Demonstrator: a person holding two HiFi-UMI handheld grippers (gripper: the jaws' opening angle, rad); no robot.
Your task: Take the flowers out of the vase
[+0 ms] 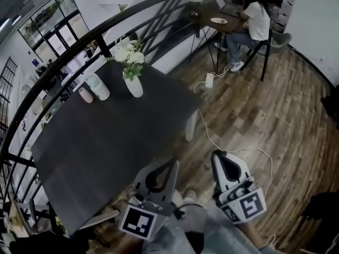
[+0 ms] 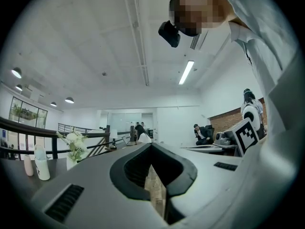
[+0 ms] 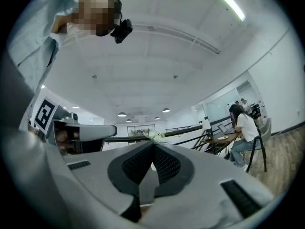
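The flowers (image 1: 128, 53), white blooms on green stems, stand upright in a small white vase (image 1: 133, 86) near the far corner of the dark tabletop (image 1: 106, 142). None has been taken out yet. Just to the left of the vase, along the far edge by the railing (image 1: 63, 62), stand a white bottle (image 1: 98, 86) and a smaller pink one (image 1: 86, 94).

My left gripper (image 1: 172, 164) and my right gripper (image 1: 217, 155) are both well apart from the vase, off the near side of the tabletop and over the wooden floor (image 1: 254, 115). Each has its jaws closed together with nothing between them.

The first risk I see is arriving at the stems with the jaws closed. They would push the bunch aside instead of taking it, so I have to open them on the way in.

The vase looks light and narrow at the base. If I draw the stems out at a slant, or with nothing steadying the vase, I expect it to tip or slide toward the far edge. I cannot tell whether it holds water that could spill.

Closing on the blooms rather than the stems would likely crush them. A wide reach from the left could knock over the two bottles.

A white cable (image 1: 233, 151) trails across the floor near my feet, and I could catch it as I step toward the tabletop.
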